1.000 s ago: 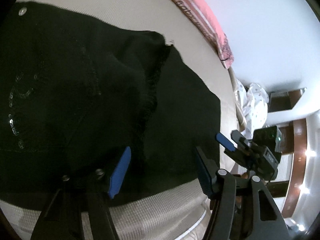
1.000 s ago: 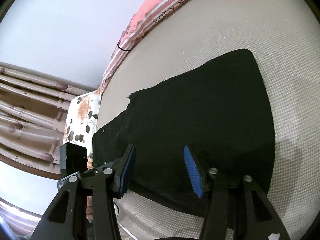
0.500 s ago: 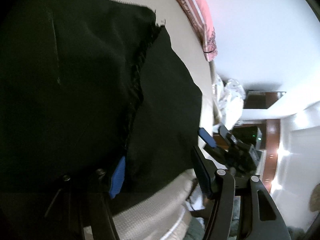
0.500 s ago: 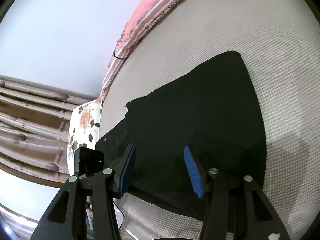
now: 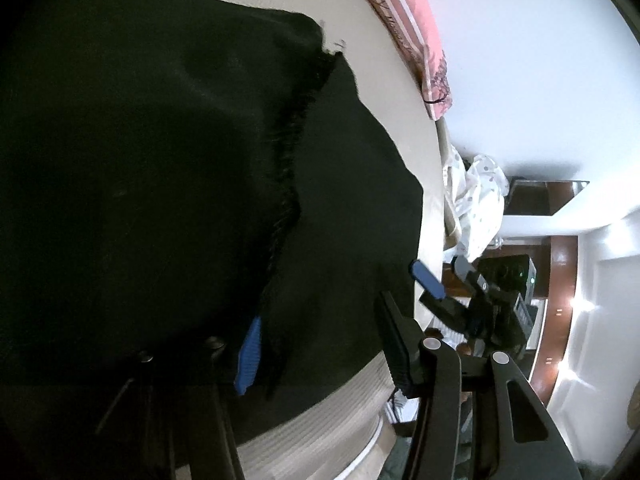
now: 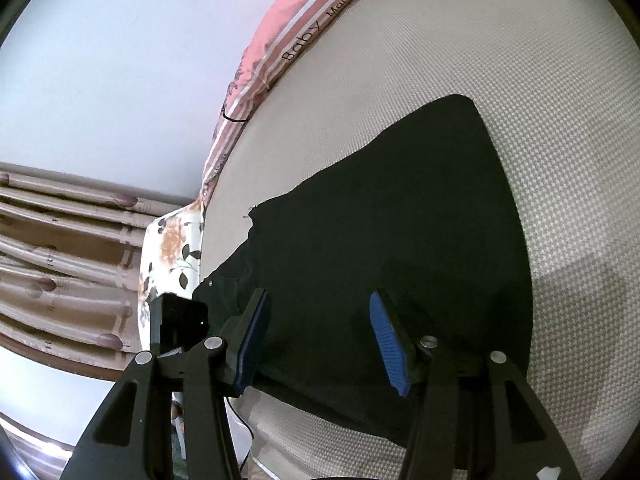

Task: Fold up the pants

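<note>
Black pants [image 6: 392, 240] lie flat on a cream textured mattress [image 6: 500, 60]. In the left wrist view the pants [image 5: 160, 160] fill most of the frame, with a frayed hem edge [image 5: 292, 152] of a folded-over layer running down the middle. My left gripper [image 5: 320, 340] is open just above the pants' near edge, its left finger dark against the cloth. My right gripper [image 6: 320, 332] is open and empty above the near edge of the pants. The right gripper also shows in the left wrist view [image 5: 440, 284].
A pink striped pillow [image 6: 288, 40] lies along the far edge of the mattress by a white wall. A floral cloth [image 6: 172, 248] and brown curtains [image 6: 60, 248] are at the left. The mattress front edge [image 5: 320, 420] is right below my grippers.
The left gripper has tilted and moved closer over the pants, then eased back slightly. The right gripper has drifted a little along the near edge. Both stay open.
</note>
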Available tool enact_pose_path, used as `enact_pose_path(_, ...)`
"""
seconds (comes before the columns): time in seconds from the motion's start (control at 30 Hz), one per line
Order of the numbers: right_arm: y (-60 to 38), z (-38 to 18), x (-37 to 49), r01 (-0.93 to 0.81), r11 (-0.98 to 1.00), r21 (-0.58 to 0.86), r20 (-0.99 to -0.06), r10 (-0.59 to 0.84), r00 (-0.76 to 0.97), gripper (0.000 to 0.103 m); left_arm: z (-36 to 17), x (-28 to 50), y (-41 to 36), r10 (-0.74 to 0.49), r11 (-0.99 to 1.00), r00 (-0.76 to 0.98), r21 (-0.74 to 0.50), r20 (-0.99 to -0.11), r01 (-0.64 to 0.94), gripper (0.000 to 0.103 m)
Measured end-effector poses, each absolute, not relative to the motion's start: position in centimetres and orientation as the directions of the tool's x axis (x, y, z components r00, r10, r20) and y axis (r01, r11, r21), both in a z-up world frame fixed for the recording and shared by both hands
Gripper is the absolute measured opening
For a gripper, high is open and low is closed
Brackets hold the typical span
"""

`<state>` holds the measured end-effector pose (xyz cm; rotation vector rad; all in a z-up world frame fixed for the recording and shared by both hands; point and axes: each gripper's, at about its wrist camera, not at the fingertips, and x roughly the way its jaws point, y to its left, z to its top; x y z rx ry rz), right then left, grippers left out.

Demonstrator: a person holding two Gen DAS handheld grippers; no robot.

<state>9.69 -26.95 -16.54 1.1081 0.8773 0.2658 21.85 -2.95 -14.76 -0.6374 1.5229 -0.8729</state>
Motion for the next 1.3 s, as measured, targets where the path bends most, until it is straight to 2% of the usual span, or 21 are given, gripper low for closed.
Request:
enact_pose_path(0.17, -26.8, -16.0, 9.5, 0.227, 0.483, 0.845, -0.503, 0.576, 0.644, 0.05, -14.4, 22.0, -4.8, -0.801, 0.576, -0.132, -0.812, -0.584, 0.094, 0.053)
enact_pose_path(0.2, -26.8, -15.9, 9.4, 0.235, 0.496, 0.836, -0.517, 0.57, 0.638, 0.05, -14.2, 21.8, -4.9, -0.793, 0.586, -0.125, -0.803, -0.596, 0.111, 0.041)
enact_pose_path(0.23, -26.9, -15.7, 9.3, 0.236, 0.506, 0.83, -0.525, 0.566, 0.635, 0.05, -13.9, 21.5, -4.8, -0.772, 0.614, -0.103, -0.778, -0.627, 0.136, 0.012)
enact_pose_path(0.27, -27.0, -15.6, 9.1, 0.235, 0.513, 0.825, -0.53, 0.562, 0.635, 0.05, -13.8, 21.3, -4.7, -0.748, 0.643, -0.089, -0.751, -0.658, 0.153, 0.004)
enact_pose_path(0.33, -27.1, -15.6, 8.9, 0.261, 0.555, 0.79, -0.58, 0.538, 0.612, 0.05, -13.6, 20.7, -4.1, -0.722, 0.674, -0.06, -0.721, -0.689, 0.162, 0.004)
enact_pose_path(0.53, -26.2, -15.2, 7.9, 0.258, 0.676, 0.691, -0.684, 0.495, 0.535, 0.05, -10.5, 18.6, -3.2, -0.715, 0.682, 0.036, -0.684, -0.699, 0.259, 0.003)
enact_pose_path(0.63, -25.4, -15.1, 7.5, 0.239, 0.756, 0.609, -0.75, 0.451, 0.484, 0.05, -11.1, 18.0, -3.1, -0.677, 0.713, 0.043, -0.641, -0.734, 0.286, 0.003)
enact_pose_path(0.77, -24.4, -16.3, 7.4, 0.232, 0.802, 0.55, -0.796, 0.419, 0.437, 0.049, -13.7, 18.5, -3.1, -0.648, 0.74, 0.015, -0.624, -0.762, 0.251, 0.003)
enact_pose_path(0.9, -24.1, -16.5, 7.4, 0.218, 0.818, 0.532, -0.803, 0.405, 0.438, 0.049, -13.5, 18.8, -3.2, -0.637, 0.749, -0.002, -0.619, -0.771, 0.235, 0.006)
enact_pose_path(1.0, -24.3, -15.7, 7.7, 0.204, 0.834, 0.513, -0.806, 0.385, 0.45, 0.049, -12.3, 18.6, -3.5, -0.57, 0.793, 0.03, -0.54, -0.821, 0.282, 0.015)
enact_pose_path(1.03, -24.7, -15.2, 7.8, 0.198, 0.845, 0.497, -0.803, 0.362, 0.474, 0.049, -11.5, 18.4, -3.6, -0.516, 0.826, 0.075, -0.472, -0.853, 0.309, 0.019)
enact_pose_path(1.1, -25.2, -14.0, 8.3, 0.193, 0.862, 0.469, -0.792, 0.314, 0.524, 0.049, -10.2, 18.1, -4.0, -0.458, 0.852, 0.153, -0.383, -0.876, 0.358, 0.022)
enact_pose_path(1.2, -25.7, -13.0, 10.4, 0.182, 0.893, 0.411, -0.789, 0.248, 0.562, 0.049, -8.8, 18.2, -4.3, -0.425, 0.864, 0.234, -0.315, -0.874, 0.393, 0.031)
enact_pose_path(1.3, -26.3, -12.9, 12.5, 0.192, 0.906, 0.377, -0.791, 0.208, 0.575, 0.049, -7.6, 19.0, -5.0, -0.414, 0.873, 0.341, -0.263, -0.844, 0.41, 0.034)
